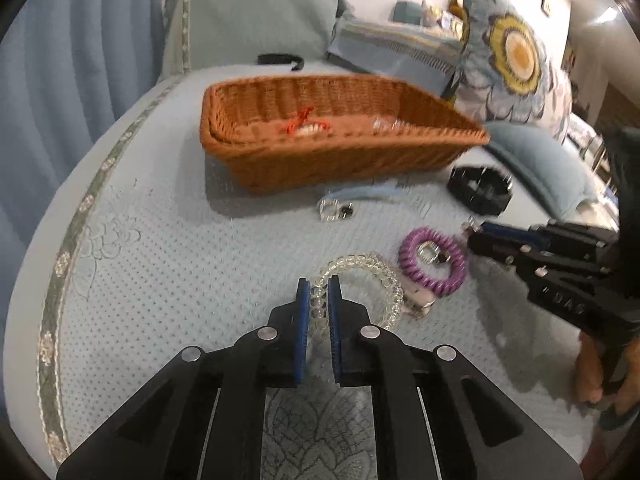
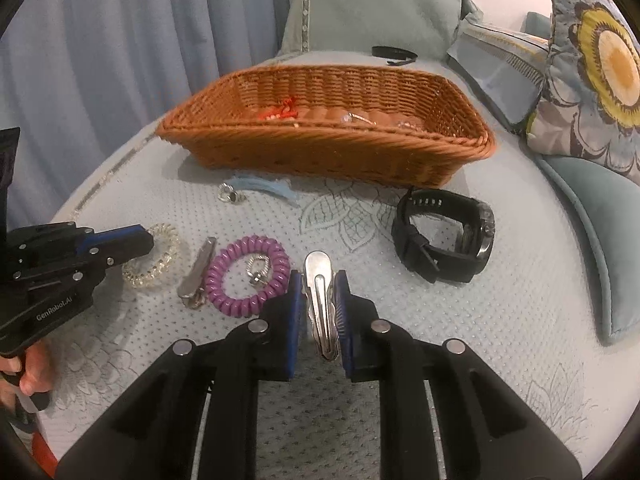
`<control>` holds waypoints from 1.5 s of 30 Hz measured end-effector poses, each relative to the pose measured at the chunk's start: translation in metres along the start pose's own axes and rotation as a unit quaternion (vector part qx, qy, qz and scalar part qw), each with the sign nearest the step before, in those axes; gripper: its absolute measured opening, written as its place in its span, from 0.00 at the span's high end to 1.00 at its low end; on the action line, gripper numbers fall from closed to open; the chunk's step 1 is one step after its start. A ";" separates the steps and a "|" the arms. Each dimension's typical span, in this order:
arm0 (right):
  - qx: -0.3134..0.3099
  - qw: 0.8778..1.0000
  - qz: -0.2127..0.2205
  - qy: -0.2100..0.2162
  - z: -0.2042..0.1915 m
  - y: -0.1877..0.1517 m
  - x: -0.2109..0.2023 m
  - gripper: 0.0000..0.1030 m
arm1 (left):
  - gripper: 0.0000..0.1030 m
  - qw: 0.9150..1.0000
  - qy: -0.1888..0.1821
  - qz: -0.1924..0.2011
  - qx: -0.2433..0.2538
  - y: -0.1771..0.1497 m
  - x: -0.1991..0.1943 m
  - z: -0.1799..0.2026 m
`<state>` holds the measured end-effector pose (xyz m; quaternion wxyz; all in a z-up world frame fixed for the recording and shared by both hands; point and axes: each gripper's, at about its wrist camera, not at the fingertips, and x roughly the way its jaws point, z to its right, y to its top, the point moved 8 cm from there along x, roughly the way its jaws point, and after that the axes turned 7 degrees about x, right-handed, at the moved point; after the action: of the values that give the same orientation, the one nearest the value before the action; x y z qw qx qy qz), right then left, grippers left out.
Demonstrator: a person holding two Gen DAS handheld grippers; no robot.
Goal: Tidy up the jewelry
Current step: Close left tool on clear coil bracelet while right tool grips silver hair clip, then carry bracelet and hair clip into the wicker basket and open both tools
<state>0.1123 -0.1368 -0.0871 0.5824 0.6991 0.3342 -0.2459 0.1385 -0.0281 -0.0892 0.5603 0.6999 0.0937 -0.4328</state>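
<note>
A brown wicker basket point(image 1: 328, 152) point(image 2: 328, 148) stands on the light blue bed, with a red cord piece point(image 1: 298, 122) and clear jewelry inside. My left gripper point(image 1: 319, 294) is shut on a clear coil bracelet point(image 1: 384, 280) point(image 2: 156, 260) lying on the bed. My right gripper point(image 2: 319, 284) is shut on a silver hair clip point(image 2: 320, 304) and holds it just above the cover; it shows at the right in the left wrist view point(image 1: 476, 236). A purple coil bracelet point(image 1: 434, 262) point(image 2: 248, 276) with a small ring inside lies between them.
A black watch point(image 2: 444, 236) point(image 1: 480, 192) lies at the right. Another silver clip point(image 2: 198, 272) lies beside the purple coil. A clear ring with a blue tassel point(image 2: 256, 192) point(image 1: 336, 208) lies in front of the basket. Pillows point(image 2: 592, 80) at the back right, curtain at the left.
</note>
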 end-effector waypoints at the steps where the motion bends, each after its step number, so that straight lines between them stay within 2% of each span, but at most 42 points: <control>1: 0.000 1.000 0.003 0.002 -0.001 0.001 -0.002 0.86 | 0.93 1.000 -0.001 0.007 -0.001 0.002 -0.003 0.000; 11: -0.006 0.997 0.064 0.034 -0.013 0.015 -0.028 0.86 | 0.93 0.998 -0.004 0.063 -0.013 0.020 -0.029 0.002; 16: 0.010 0.994 0.099 0.041 -0.009 0.032 -0.047 0.86 | 0.93 0.995 -0.008 0.095 -0.011 0.041 -0.043 0.006; 20: 0.019 0.992 0.116 0.039 -0.001 0.059 -0.056 0.86 | 0.93 0.994 -0.008 0.112 -0.007 0.065 -0.049 0.008; 25: 0.032 0.992 0.114 0.039 0.004 0.111 -0.041 0.86 | 0.93 0.992 0.002 0.128 0.002 0.103 -0.040 0.004; 29: 0.043 0.993 0.097 0.041 0.005 0.147 -0.016 0.86 | 0.93 0.992 0.008 0.128 -0.003 0.128 -0.018 -0.007; 33: 0.061 0.995 0.057 0.047 0.006 0.171 0.025 0.86 | 0.93 0.993 0.015 0.117 -0.015 0.142 0.010 -0.021; 42: 0.100 0.993 -0.043 0.033 0.013 0.167 0.100 0.86 | 0.93 0.996 0.032 0.082 -0.024 0.140 0.061 -0.040; 45: 0.142 0.985 -0.067 0.066 0.015 0.162 0.109 0.86 | 0.93 0.996 0.025 0.079 -0.030 0.137 0.066 -0.042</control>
<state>0.3067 -0.1479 -0.0647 0.4361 0.7651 0.3802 -0.2826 0.2841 -0.0633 -0.0397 0.6111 0.6984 0.0653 -0.3668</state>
